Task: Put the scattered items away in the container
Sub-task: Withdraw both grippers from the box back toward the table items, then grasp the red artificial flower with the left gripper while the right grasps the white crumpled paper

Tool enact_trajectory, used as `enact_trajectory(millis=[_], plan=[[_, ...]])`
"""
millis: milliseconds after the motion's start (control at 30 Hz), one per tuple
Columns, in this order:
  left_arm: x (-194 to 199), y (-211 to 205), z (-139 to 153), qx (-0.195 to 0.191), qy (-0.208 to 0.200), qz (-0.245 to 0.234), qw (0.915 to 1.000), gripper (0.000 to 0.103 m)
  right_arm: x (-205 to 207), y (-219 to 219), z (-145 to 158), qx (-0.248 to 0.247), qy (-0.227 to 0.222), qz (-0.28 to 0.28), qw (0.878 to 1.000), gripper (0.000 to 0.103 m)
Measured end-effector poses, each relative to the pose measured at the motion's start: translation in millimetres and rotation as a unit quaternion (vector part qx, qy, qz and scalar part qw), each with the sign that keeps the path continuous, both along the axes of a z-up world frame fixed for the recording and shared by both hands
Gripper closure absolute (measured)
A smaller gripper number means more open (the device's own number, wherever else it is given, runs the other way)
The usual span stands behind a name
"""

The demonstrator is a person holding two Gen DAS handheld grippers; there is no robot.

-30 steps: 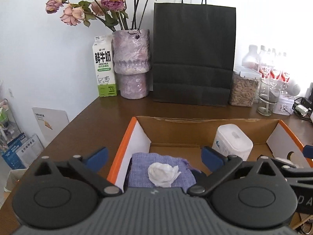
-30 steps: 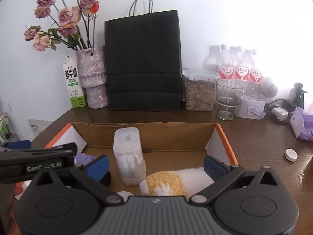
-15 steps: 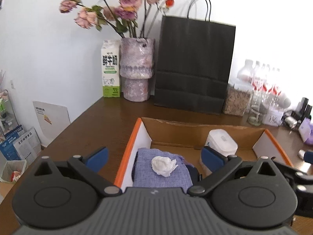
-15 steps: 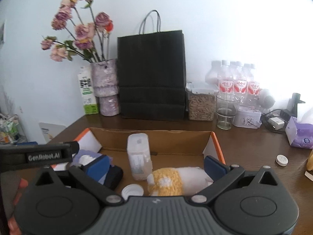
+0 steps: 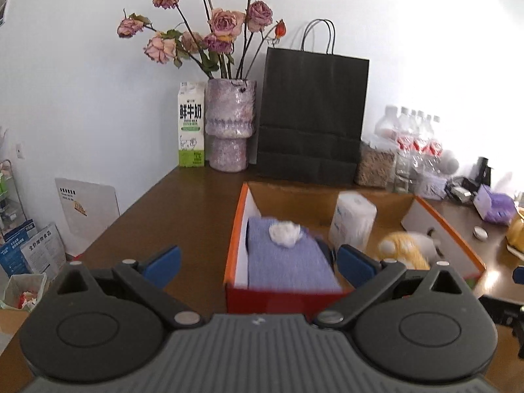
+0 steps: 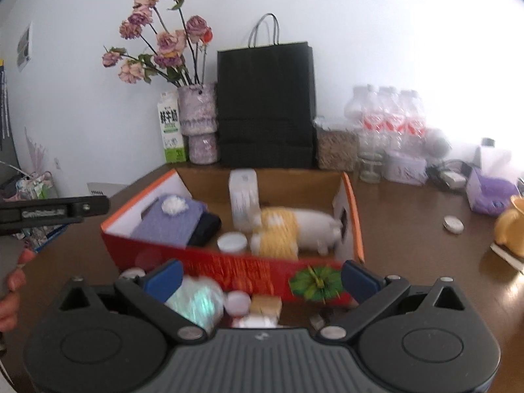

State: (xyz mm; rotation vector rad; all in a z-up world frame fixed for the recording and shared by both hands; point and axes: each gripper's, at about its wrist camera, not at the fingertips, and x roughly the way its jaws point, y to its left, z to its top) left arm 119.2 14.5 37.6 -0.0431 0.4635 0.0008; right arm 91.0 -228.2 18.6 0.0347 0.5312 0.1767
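Observation:
An open orange-red cardboard box (image 6: 229,267) stands on the brown table. It holds a folded purple cloth (image 6: 170,226) with a white crumpled wad (image 6: 175,205) on it, a white canister (image 6: 244,198), a white round lid (image 6: 232,241) and a yellow-and-white plush toy (image 6: 294,229). My right gripper (image 6: 260,278) is open and empty, in front of the box's near wall. My left gripper (image 5: 258,262) is open and empty, at the box's near left corner (image 5: 235,281). Small items lie on the table in front of the box: an iridescent packet (image 6: 196,301), a white cap (image 6: 237,303), a tan block (image 6: 265,304).
A black paper bag (image 6: 265,108), flower vase (image 6: 198,121), milk carton (image 6: 170,131), cereal jar and water bottles (image 6: 389,121) line the back wall. A purple tissue pack (image 6: 491,195), a small round tin (image 6: 453,224) and a yellow object (image 6: 511,229) lie to the right.
Both grippers have pulled back and up from over the box, so its near wall and the items on the table in front of it now show. Both stay open.

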Motion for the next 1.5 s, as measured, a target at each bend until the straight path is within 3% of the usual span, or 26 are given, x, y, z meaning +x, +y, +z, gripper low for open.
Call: enact_trajectory(millis=[167, 433, 967, 1500], plan=[[-27.7, 6.4, -15.5, -0.001, 0.013, 0.001, 0.9999, 0.000, -25.9, -2.9, -22.0, -0.015, 0.019, -0.018, 1.000, 0.000], [-52.0, 8.0, -44.0, -0.021, 0.058, 0.007, 0.9980, 0.000, -50.7, 1.1, -54.5, 0.000, 0.067, -0.015, 0.998, 0.000], [-60.8, 16.2, -55.2, -0.018, 0.092, 0.010, 0.9955, 0.000, -52.2, 9.8, -59.9, -0.012, 0.077, -0.018, 0.997, 0.000], [-52.4, -4.5, -50.8, -0.029, 0.097, -0.059, 0.9932, 0.000, -43.9, 9.1, -65.0, -0.022, 0.089, -0.028, 0.995, 0.000]])
